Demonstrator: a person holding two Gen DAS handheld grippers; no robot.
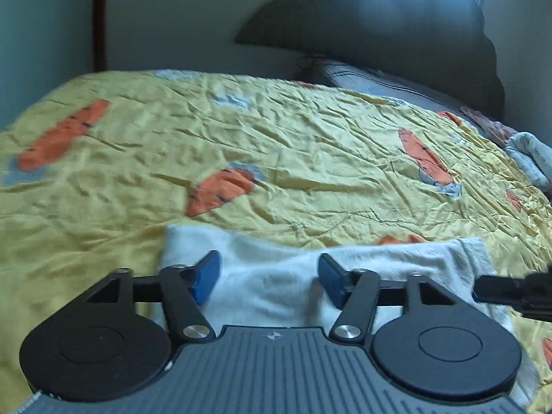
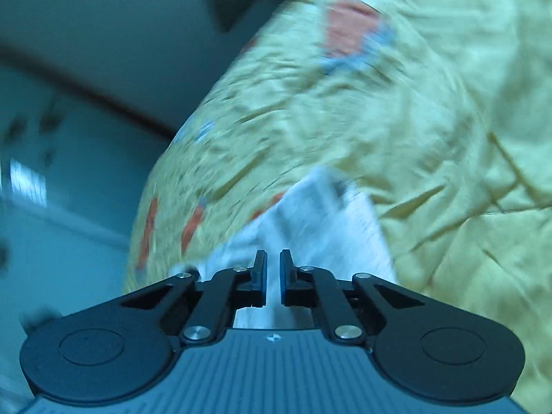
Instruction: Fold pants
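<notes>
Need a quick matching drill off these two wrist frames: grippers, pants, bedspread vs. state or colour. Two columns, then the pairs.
Column 1:
1. left gripper
2. right gripper
3. pants
4. bedspread

Column 2:
A. yellow with orange carrot print, wrinkled
B. jaws nearly closed, pinching white cloth
C. white, lying on the near part of the bed
D. jaws wide apart, hovering over white cloth

Pairs: 1-D, 2-B, 3-C, 4-A

Yellow carrot-print bedsheet (image 1: 276,145), wrinkled; dark headboard (image 1: 396,20) behind.
</notes>
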